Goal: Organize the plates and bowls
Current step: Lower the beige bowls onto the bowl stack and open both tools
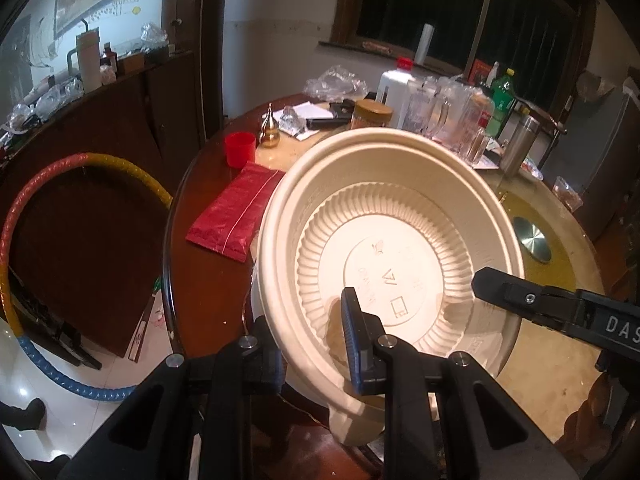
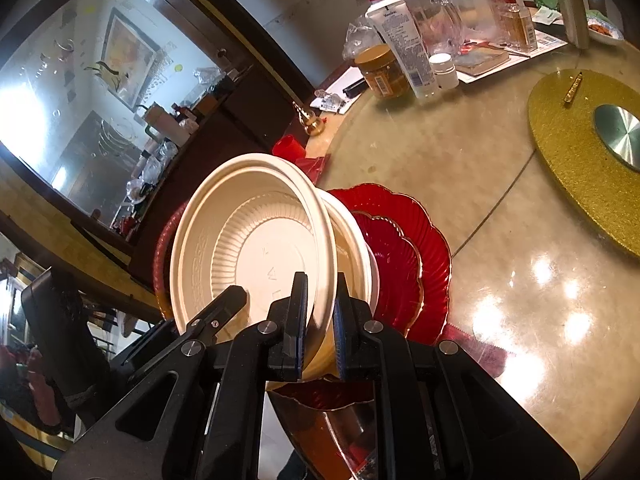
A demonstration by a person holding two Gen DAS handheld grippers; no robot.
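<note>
Left tongs (image 1: 316, 344): closed on the near rim of the cream bowl (image 1: 392, 248); one blue-padded finger lies inside the bowl, the other outside the wall.
Right tongs (image 2: 320, 320): closed on the rim of the same cream bowl (image 2: 256, 248); one pad is inside the wall, one outside, both pressing on it.
Cream bowl: gripped by both tongs on two sides of its rim, tilted so that its ribbed inside faces the left wrist camera. Raised lettering shows on its flat bottom.
Second bowl (image 2: 356, 256): a cream bowl directly behind and under the gripped one, just ahead of the right tongs. Whether the two bowls touch cannot be told from these views.
Red plates (image 2: 412, 248): scalloped, gold-edged, stacked; they lie on the table under the bowls and extend ahead and to the right of the right tongs.
Table (image 2: 460, 168): round, glossy top, dark wood edge.
Gold turntable (image 2: 568, 152): far right of the right tongs, with a metal disc at its centre.
Red cup (image 1: 240, 149): ahead and left of the left tongs, well apart from the bowl.
Red packet (image 1: 236, 216): flat on the table, just left of the bowl.
Far clutter: peanut butter jar (image 2: 380, 70), white bottle (image 2: 404, 48) and glass mugs (image 1: 436, 112) stand beyond the bowl.
</note>
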